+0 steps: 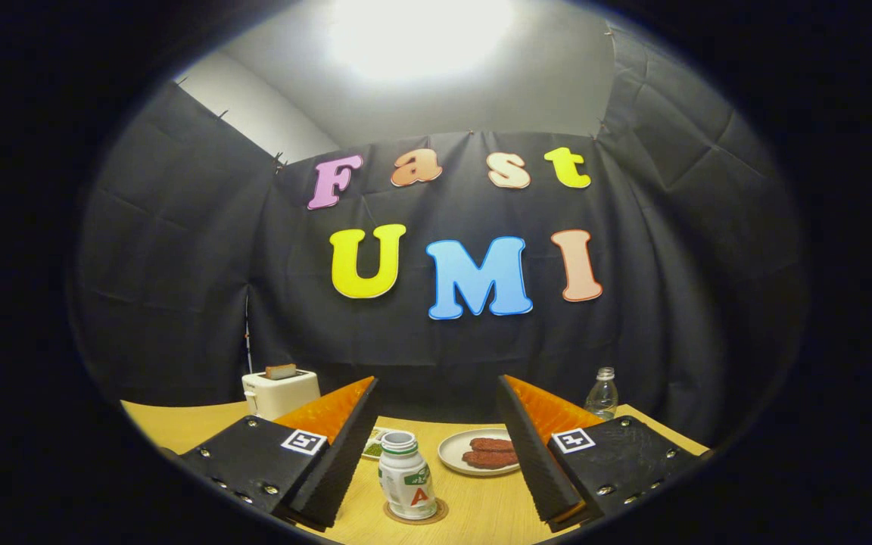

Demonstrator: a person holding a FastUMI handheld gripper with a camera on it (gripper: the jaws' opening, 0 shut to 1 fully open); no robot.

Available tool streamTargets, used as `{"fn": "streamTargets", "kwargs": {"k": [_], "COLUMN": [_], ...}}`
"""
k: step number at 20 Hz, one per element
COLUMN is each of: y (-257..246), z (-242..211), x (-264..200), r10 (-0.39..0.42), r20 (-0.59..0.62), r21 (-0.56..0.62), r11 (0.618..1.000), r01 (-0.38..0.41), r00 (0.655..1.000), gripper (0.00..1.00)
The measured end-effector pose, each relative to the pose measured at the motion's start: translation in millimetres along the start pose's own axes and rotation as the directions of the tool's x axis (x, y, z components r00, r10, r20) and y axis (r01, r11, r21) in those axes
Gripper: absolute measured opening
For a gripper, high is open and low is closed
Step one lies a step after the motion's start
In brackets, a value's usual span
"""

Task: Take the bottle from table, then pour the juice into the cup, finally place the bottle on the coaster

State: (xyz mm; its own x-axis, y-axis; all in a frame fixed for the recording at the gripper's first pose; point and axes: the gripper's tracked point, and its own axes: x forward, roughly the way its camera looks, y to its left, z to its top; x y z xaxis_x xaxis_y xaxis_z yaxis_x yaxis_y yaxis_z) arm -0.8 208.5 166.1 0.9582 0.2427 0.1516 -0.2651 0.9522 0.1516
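Between the two fingers, just ahead of them, the bottle is standing upright on the coaster, a small white one with a green band under its light cap and a printed label. The gripper is hanging level over the wooden table with its fingers spread wide, and neither finger is touching the bottle; there is clear air on both sides of it.

Judging from how things are lying, this is looking like the tail of the job: bottle seated on the coaster, fingers apart from it. Whether any juice is sitting in a cup I cannot tell, because just behind the bottle, partly hidden by the left finger, something small and greenish is peeking out, too little of it showing to name.

Beyond the fingers a white plate is carrying two dark reddish patties. Farther off, a white toaster with a slice poking out is sitting beyond the left finger, and a clear plastic bottle is standing near the far edge beyond the right finger.

If the placing is done, the next move is calling for a straight pull back, keeping the fingers apart so neither side clips the bottle and tips it off the coaster.
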Motion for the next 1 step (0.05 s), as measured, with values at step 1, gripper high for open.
{"fn": "streamTargets", "kwargs": {"k": [1], "y": [-9.8], "z": [2.2], "x": [-2.4], "r10": [-0.017], "r20": [0.008], "r21": [-0.011], "r11": [1.0], "r01": [0.017], "r00": [1.0], "gripper": [0.92]}}
